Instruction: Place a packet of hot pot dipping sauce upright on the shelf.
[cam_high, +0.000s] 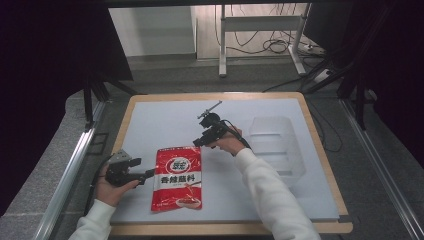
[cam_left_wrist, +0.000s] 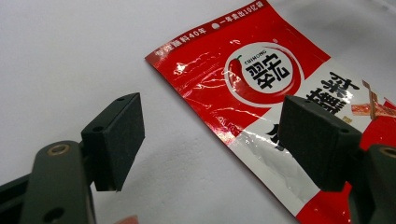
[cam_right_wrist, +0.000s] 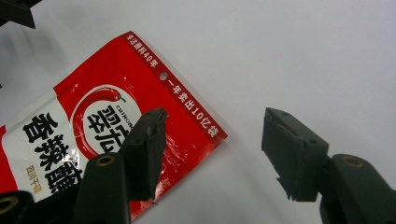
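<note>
a red and white sauce packet (cam_high: 178, 178) lies flat on the white table mat (cam_high: 165, 120), label side up, between the two claws. the left claw (cam_high: 148, 173) sits low at the packet's left edge, its jaws spread wide and holding nothing. in the left gripper view one pad (cam_left_wrist: 116, 140) stands over bare mat to the left of the packet (cam_left_wrist: 261, 107), while the other pad stands over the packet's white band; whether that pad touches the foil i cannot tell. the right claw (cam_high: 199, 142) hangs just past the packet's top right corner, jaws also wide and empty. in the right gripper view the packet (cam_right_wrist: 116, 126) lies ahead and to the left of the claw (cam_right_wrist: 215, 154), one pad (cam_right_wrist: 144, 154) over the red top strip near the corner, the other over bare mat to the right, apart from the packet. a clear plastic box (cam_high: 276, 145) stands on the mat well to the right of the right claw, behind the person's white sleeve (cam_high: 270, 195).
</note>
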